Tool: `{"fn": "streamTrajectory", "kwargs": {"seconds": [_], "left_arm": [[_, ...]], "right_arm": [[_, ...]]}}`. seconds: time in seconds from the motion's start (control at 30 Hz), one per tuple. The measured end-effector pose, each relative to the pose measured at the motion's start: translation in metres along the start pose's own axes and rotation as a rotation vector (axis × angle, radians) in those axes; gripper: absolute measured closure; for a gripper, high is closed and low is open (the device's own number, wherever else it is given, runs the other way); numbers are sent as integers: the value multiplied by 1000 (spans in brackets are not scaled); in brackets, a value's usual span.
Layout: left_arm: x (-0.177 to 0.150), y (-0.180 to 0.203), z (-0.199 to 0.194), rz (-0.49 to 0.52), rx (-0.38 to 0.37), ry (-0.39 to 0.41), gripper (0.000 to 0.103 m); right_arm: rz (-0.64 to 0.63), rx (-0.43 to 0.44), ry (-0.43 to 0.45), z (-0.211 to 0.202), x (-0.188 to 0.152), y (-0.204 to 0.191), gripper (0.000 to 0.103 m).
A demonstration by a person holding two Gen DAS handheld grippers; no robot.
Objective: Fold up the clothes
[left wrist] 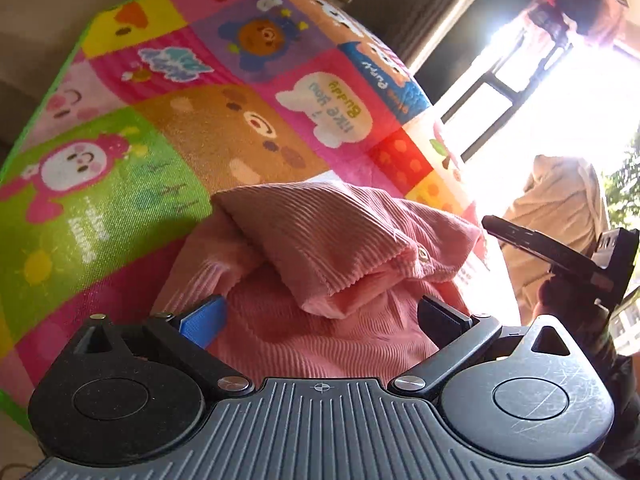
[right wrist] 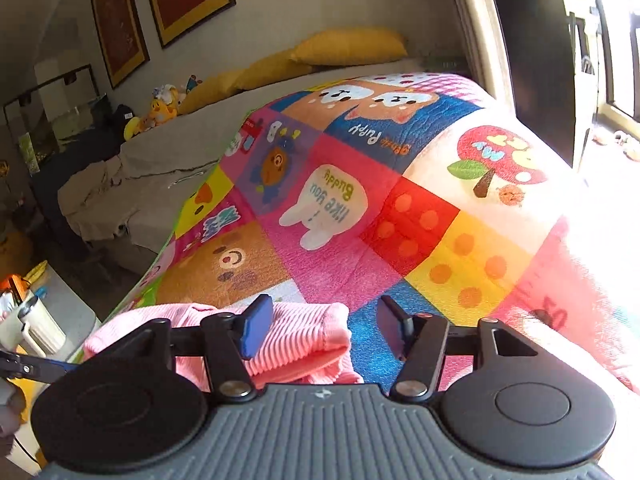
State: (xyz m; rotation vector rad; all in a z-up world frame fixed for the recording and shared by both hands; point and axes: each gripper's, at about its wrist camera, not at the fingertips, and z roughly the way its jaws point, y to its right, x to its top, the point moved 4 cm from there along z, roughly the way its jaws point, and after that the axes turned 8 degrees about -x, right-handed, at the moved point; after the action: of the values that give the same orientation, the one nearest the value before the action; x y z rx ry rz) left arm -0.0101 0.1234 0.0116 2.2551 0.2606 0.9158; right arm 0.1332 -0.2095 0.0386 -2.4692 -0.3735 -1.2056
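Near the bed's front edge, on the patchwork quilt [right wrist: 420, 216], lies the pink corduroy garment [left wrist: 320, 264], bunched, not flat.

Left tongs [left wrist: 320, 316]: open wide. Blue pad at one side, dark pad at other, garment fabric w/in the gap and right up against the tool body. A folded flap w/ a snap button lies across the top of the heap, pointing fwd from the tongs. No pinch on cloth visible; pads stand clear of the ridge between them.

Right tongs [right wrist: 324, 330]: open. A cuff or hem end of the garment sits between the pads, closer to the left-hand pad; right-hand pad is over bare quilt. Whether the fabric touches the left-hand pad: cannot tell.

Key relation: garment lies directly ahead of and beneath both tongs, its bulk toward the left tongs, its narrow end reaching under the right tongs. Long axis appears to run side to side along the front edge, roughly from one tool to the other. In the left wrist view the right tool is visible just past the garment's far side.

Judgement: left tongs nearer the main body, right tongs nearer the loose end. Fold not yet formed; garment needs spreading first. Risk: grabbing multiple layers in the bunched heap. Strong window glare washes out the quilt's right edge.
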Motion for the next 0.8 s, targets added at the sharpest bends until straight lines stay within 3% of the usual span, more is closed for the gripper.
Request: {"fn": "streamTrajectory", "kwargs": {"seconds": [0.17, 0.27, 0.47, 0.67, 0.8], "left_arm": [[12, -7, 32, -76, -6, 11, 0], [15, -12, 41, -113, -18, 30, 0], [15, -15, 20, -159, -216, 81, 0], [20, -20, 29, -153, -103, 45, 0], [16, -11, 44, -54, -11, 15, 4]], "right_arm": [[4, 7, -121, 51, -14, -8, 54], [-27, 22, -158, 52, -32, -18, 56], [-80, 41, -155, 25, -53, -31, 65], [-106, 43, -174, 20, -58, -34, 66], [-81, 41, -154, 22, -54, -30, 65]]}}
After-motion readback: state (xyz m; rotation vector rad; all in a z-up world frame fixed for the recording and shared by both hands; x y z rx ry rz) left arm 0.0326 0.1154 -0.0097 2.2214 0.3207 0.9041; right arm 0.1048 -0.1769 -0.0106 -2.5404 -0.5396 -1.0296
